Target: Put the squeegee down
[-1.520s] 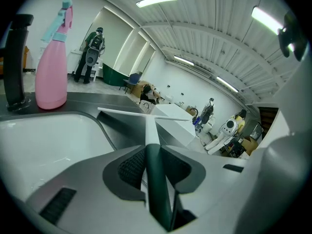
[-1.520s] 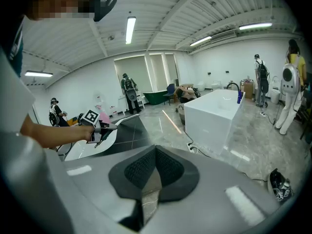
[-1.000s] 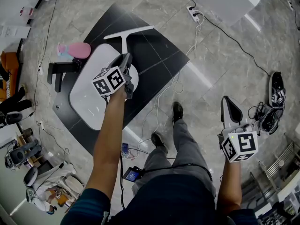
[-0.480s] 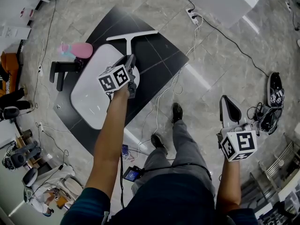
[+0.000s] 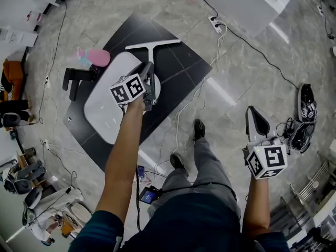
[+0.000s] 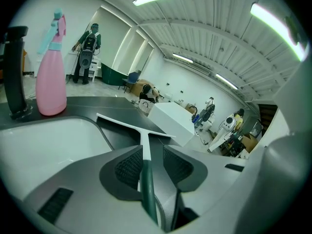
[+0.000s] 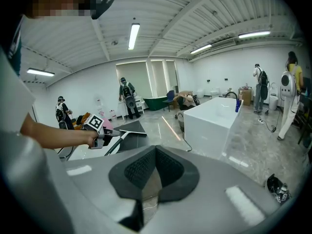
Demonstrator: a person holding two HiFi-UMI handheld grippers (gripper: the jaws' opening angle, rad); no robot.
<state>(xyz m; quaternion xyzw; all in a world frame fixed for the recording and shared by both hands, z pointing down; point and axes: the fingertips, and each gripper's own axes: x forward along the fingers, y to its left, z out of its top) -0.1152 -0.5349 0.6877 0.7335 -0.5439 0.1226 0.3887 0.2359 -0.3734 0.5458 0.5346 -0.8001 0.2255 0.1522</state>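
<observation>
Left gripper [image 5: 148, 70]: its jaws have just been opening and now stand apart. The dark green handle of the white T-shaped squeegee [image 5: 152, 47] runs between them unpressed, which reads as a release. The blade lies on the black floor panel [image 5: 181, 67] near its far edge, and the handle reaches back toward the rounded white tray [image 5: 102, 109]. Right gripper [image 5: 255, 117]: jaws together and empty, held well aside, evidently not needed.

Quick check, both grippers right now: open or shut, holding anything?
Left gripper: open, jaws have just been opening; the squeegee handle lies between them, no longer clamped.
Right gripper: shut, nothing between its jaws.
</observation>
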